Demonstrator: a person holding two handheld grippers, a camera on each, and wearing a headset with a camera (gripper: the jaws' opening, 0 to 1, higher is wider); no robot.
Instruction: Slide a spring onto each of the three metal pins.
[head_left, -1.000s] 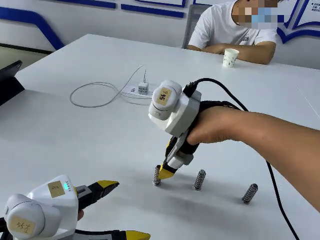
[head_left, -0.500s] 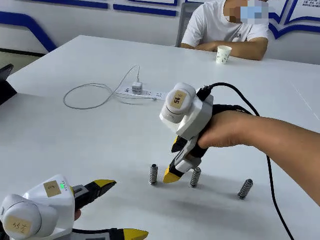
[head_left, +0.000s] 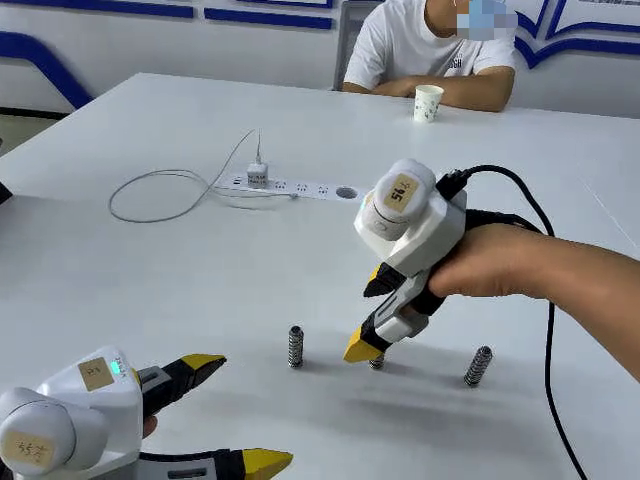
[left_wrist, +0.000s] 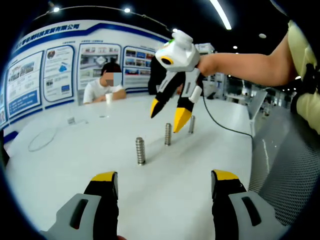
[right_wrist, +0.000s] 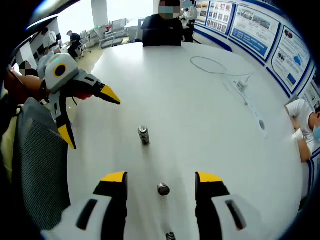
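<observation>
Three springs stand upright on pins in a row on the white table (head_left: 150, 270): a left spring (head_left: 295, 346), a middle spring (head_left: 377, 362) and a right spring (head_left: 478, 366). My right gripper (head_left: 368, 315) hangs open just above the middle spring and partly hides it. Looking down between that gripper's own jaws (right_wrist: 161, 176), I see the middle spring (right_wrist: 163, 189) end-on, with the left spring (right_wrist: 144, 135) beyond. My left gripper (head_left: 235, 412) rests open and holds nothing at the table's near edge. It faces the left spring (left_wrist: 140, 150), the middle spring (left_wrist: 168, 134) and the right gripper (left_wrist: 167, 116).
At the back of the table lie a power strip (head_left: 300, 187) with a charger and a looped white cable (head_left: 150, 190). Beside a paper cup (head_left: 428, 103) a person (head_left: 420, 50) sits at the far side. A mesh chair (right_wrist: 35, 170) stands by the table edge.
My right gripper has lifted off the left spring and moved right to above the middle spring. The left gripper has stayed put. The head camera has shifted.
</observation>
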